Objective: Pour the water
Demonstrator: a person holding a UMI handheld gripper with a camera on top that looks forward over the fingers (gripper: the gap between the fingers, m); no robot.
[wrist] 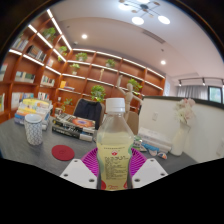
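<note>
Big wooden shelving (60, 60) is filling the far wall, with plants sitting along its upper ledges. Nearer in, the grey worktop (25, 148) is carrying a white box (160, 118) on the right, a patterned cup (35, 128) on the left and a red coaster (63, 152) just near of it. My guess is the cup is the pour target, so it's parked within easy reach off to the left. Front and centre, the claw (113, 170) is pinching the water bottle (114, 140). Both magenta pads (92, 162) are pressing its lower sides below the red label, holding it upright with the white cap on. That keeps it steady and unspilled. The cap probably needs coming off before any tipping.
</note>
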